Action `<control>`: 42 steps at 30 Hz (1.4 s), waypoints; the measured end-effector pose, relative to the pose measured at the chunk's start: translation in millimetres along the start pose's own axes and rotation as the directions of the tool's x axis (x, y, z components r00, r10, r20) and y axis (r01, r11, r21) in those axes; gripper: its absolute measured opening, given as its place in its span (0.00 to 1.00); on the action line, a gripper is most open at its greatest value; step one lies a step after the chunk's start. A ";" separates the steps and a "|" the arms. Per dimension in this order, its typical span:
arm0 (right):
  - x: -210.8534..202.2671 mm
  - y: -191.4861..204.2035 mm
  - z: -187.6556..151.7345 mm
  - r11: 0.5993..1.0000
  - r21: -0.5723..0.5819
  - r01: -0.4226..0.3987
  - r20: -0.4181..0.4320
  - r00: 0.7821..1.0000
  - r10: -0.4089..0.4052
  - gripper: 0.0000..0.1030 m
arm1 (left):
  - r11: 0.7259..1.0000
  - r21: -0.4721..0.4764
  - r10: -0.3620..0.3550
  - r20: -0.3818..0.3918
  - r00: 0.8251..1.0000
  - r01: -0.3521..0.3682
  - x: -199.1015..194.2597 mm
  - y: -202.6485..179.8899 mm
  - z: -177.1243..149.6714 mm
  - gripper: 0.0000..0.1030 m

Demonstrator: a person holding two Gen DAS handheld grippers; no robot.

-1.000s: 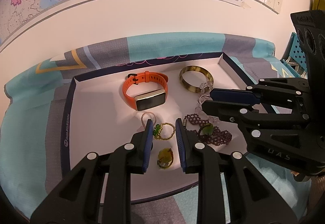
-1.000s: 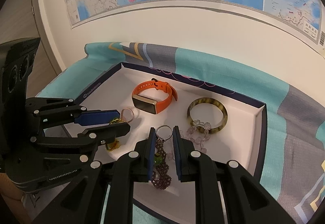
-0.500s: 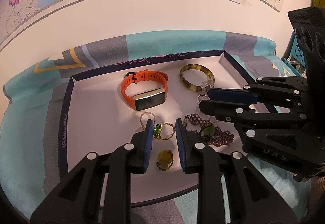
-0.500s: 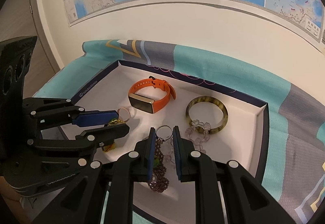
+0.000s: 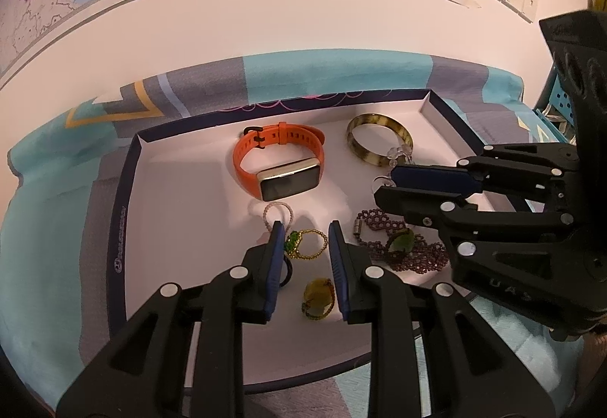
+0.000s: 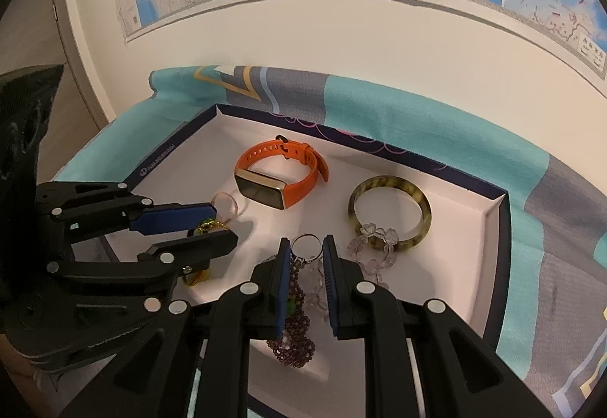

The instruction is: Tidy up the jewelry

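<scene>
Left gripper (image 5: 303,228): jaws a narrow gap apart, hovering empty over the green-stone ring (image 5: 305,244), gripping nothing.
Right gripper (image 6: 306,245): jaws narrowly parted, empty, over the purple beaded bracelet (image 6: 294,308) and silver ring (image 6: 305,247).
Tray (image 5: 125,190): orange watch (image 5: 279,164) at 12 o'clock, bangle (image 5: 379,143) at 2 o'clock.

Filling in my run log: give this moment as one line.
left gripper: jaws apart, empty, near green ring | right gripper: jaws apart, empty, near silver ring
</scene>
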State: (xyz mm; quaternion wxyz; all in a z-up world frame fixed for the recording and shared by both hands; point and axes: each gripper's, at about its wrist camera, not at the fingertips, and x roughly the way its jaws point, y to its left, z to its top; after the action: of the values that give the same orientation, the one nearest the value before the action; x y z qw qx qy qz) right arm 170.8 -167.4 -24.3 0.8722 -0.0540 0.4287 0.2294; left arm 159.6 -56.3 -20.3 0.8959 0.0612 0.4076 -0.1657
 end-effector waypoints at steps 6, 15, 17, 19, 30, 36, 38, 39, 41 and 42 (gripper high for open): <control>4.3 -2.1 -1.4 1.000 0.019 0.002 -0.004 1.000 -0.002 0.15 | 1.000 0.009 -0.003 0.004 1.000 0.003 -0.8 -2.4 -1.5 0.39; -16.1 -5.8 -4.9 0.999 0.044 -0.001 0.049 0.999 -0.001 0.36 | 1.000 -0.012 0.016 0.042 0.999 -0.015 -18.6 1.7 -6.0 0.55; -23.6 -6.3 -7.7 0.999 0.052 0.002 0.069 0.998 -0.006 0.42 | 1.000 -0.018 0.024 0.052 0.998 -0.023 -24.8 2.7 -7.9 0.59; -31.7 -4.9 -11.6 0.999 0.053 -0.002 0.084 0.996 -0.003 0.47 | 0.999 -0.023 0.029 0.060 0.998 -0.028 -30.1 4.4 -10.2 0.68; -68.8 3.0 -44.1 0.994 0.094 0.046 0.144 0.988 -0.059 0.87 | 0.994 -0.072 0.088 0.129 0.988 -0.080 -73.8 13.0 -39.3 0.95; -78.7 17.7 -63.3 0.992 0.105 0.069 0.140 0.987 -0.083 0.94 | 0.990 -0.094 0.120 0.111 0.987 -0.110 -81.9 12.3 -60.5 0.95; -81.3 23.3 -68.2 0.992 0.101 0.079 0.137 0.986 -0.093 0.94 | 0.989 -0.102 0.119 0.102 0.988 -0.109 -83.5 12.8 -64.4 0.95; -82.7 26.5 -70.2 0.992 0.096 0.083 0.135 0.986 -0.096 0.94 | 0.988 -0.108 0.121 0.102 0.987 -0.110 -85.2 12.6 -67.0 0.95; -86.8 32.9 -75.6 0.992 0.093 0.091 0.138 0.985 -0.103 0.94 | 0.986 -0.114 0.130 0.098 0.987 -0.119 -87.7 11.3 -71.2 0.95; -88.3 35.1 -78.0 0.992 0.095 0.085 0.138 0.986 -0.097 0.94 | 0.985 -0.117 0.136 0.097 0.986 -0.125 -88.5 10.6 -72.8 0.95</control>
State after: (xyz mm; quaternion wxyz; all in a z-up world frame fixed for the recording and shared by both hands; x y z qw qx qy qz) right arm 52.1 -190.2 -1.4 0.9116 -0.0184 0.3721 0.1735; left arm 57.4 -6.7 -2.2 0.9270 0.0296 0.3637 -0.0868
